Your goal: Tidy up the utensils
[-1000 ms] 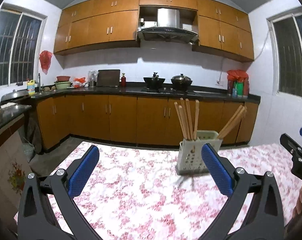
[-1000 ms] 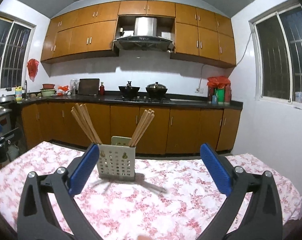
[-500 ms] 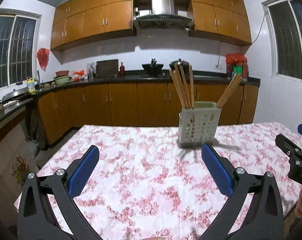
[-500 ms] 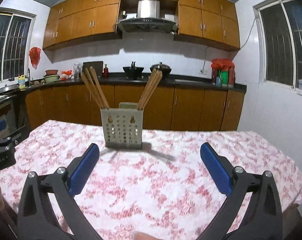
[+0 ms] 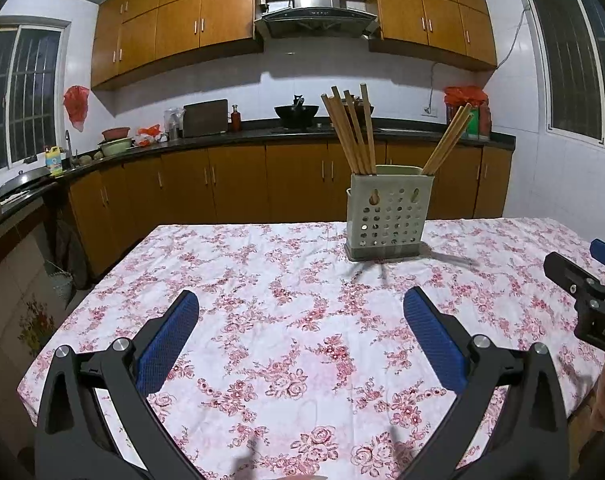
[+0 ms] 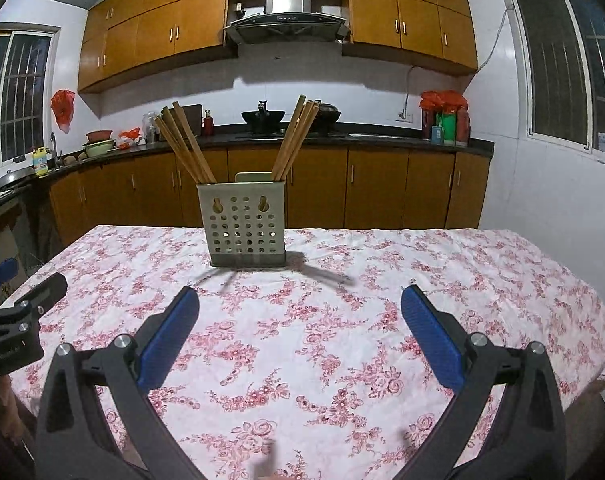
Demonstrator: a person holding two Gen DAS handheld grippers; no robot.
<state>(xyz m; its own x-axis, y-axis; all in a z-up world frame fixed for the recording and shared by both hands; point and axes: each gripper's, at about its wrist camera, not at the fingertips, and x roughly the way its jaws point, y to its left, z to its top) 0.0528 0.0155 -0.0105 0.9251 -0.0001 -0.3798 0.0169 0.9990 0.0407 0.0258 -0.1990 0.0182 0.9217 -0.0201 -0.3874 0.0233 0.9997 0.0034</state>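
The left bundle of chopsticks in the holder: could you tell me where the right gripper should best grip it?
Probably the upper shafts of the left bundle, coming from above, fingers either side. They lean left, clear of the holder rim and apart from the right bundle. The right gripper is open and empty.

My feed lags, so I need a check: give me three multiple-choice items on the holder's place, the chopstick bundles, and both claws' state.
1. The holder stands:
A. on the floral tablecloth
B. on the counter
C. in a claw

2. The chopsticks stand in how many bundles?
A. one
B. two
C. four

3. The left claw and right claw are:
A. both shut
B. one shut on chopsticks
C. both open, empty

Answers: 1 A, its base rests on the cloth; 2 B, one bundle leans out at each end; 3 C, pads wide apart with only cloth between.
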